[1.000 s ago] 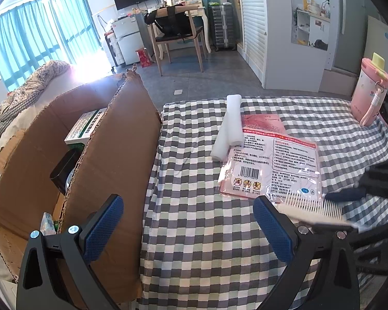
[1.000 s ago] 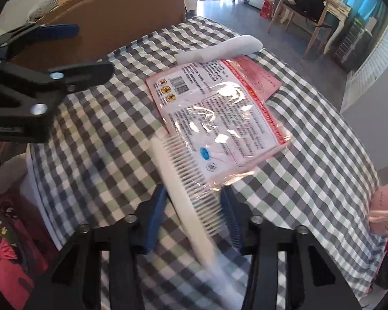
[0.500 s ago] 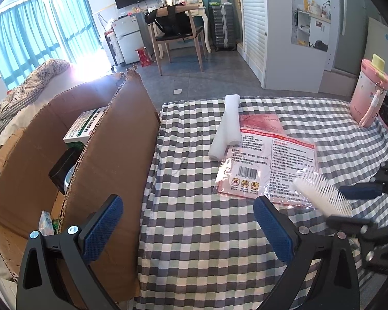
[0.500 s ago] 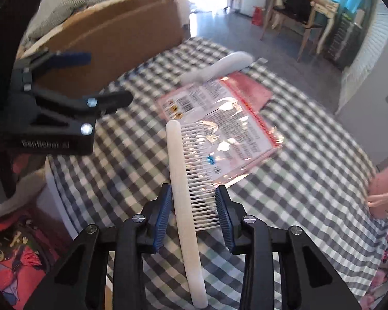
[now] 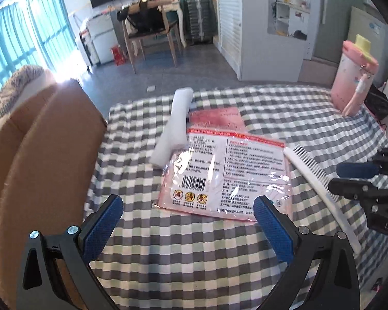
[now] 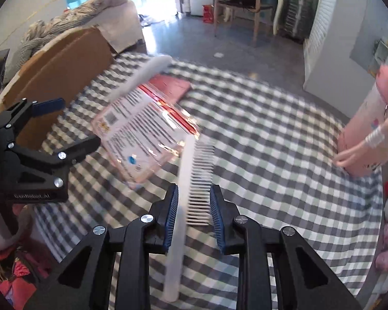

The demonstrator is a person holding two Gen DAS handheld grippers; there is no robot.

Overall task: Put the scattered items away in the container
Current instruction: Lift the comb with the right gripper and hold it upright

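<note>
Checked tablecloth (image 5: 194, 245), grey, white and pale green, covering the work surface; creased near its far edge.

Cardboard box (image 5: 46, 160), brown, standing at the left edge of the cloth; its tall flaps hide the interior from both views, so the contents cannot be told.

White comb (image 6: 191, 180), long, with fine teeth along one side; lying between the pads of the right gripper (image 6: 194, 206), spine against the left pad, teeth tips at the right pad; the jaws are closing on it, and whether both pads already press cannot be told for certain; handle end runs back beneath the gripper body; from the left wrist view the comb (image 5: 313, 178) slants past the right corner of the packet, with the right gripper (image 5: 349, 178) around its middle.

Flat plastic packet (image 5: 227, 173), pink-bordered, printed with text, a barcode and three round warning symbols; lying on the cloth near the centre, glossy with glare; its far end rests over a pink sheet (image 5: 217, 117).

White roll (image 5: 173, 131), soft-looking, lying on the cloth, touching the packet's left edge.

Pink bottle (image 5: 354, 77), yellow cap, looped strap; upright at the far right corner of the cloth, well apart from the packet.

Left gripper (image 5: 186, 222), blue-padded; jaws spread wide and holding nothing, above the cloth at the packet's near edge.
</note>
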